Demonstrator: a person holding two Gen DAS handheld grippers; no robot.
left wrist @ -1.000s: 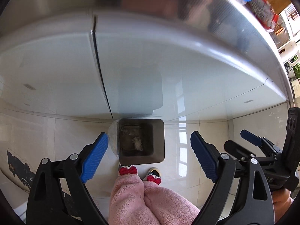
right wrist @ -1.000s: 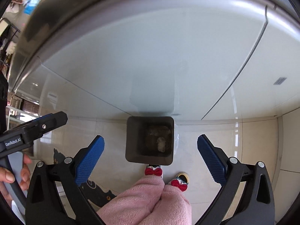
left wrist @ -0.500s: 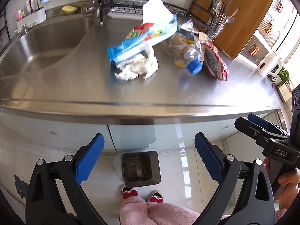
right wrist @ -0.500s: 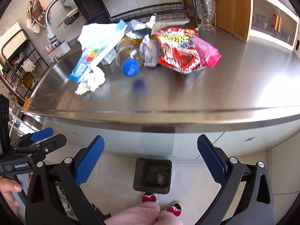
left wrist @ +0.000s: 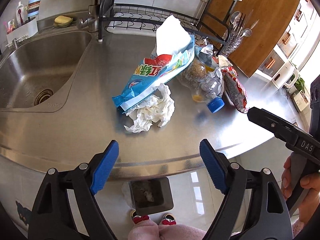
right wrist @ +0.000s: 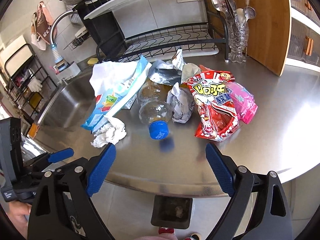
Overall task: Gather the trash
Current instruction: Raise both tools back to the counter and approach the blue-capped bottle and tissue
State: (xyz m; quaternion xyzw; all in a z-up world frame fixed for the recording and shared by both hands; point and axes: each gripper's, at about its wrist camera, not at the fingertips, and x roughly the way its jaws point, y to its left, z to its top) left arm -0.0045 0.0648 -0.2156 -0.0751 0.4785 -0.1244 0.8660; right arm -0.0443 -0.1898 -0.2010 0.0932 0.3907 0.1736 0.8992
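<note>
**kitchenbot_fan:** So where's everything at? Both sets of fingers look wide apart and holding nothing, the left gripper (left wrist: 159, 166) and the right gripper (right wrist: 161, 170) alike.

**umi_tinkerer:** Yep, both spread and bare, hovering at the near edge of the steel worktop (left wrist: 60, 132). The trash is heaped just ahead of them: crumpled tissue (left wrist: 152, 110) dead ahead of the left fingers, half under the blue snack bag (left wrist: 156, 76). The plastic bottle (right wrist: 154, 108) lies on its side, blue cap pointing back at the right fingers, with a foil ball (right wrist: 183, 105) and the red candy bag (right wrist: 215, 108) off to their right.

**kitchenbot_fan:** And the bin?

**umi_tinkerer:** The trash bin (right wrist: 172, 211) sits on the floor below and behind the fingers, right under the worktop lip. My guess is it's parked there so each grab is a short pull back and drop. Nothing from this heap is picked up yet.
</note>
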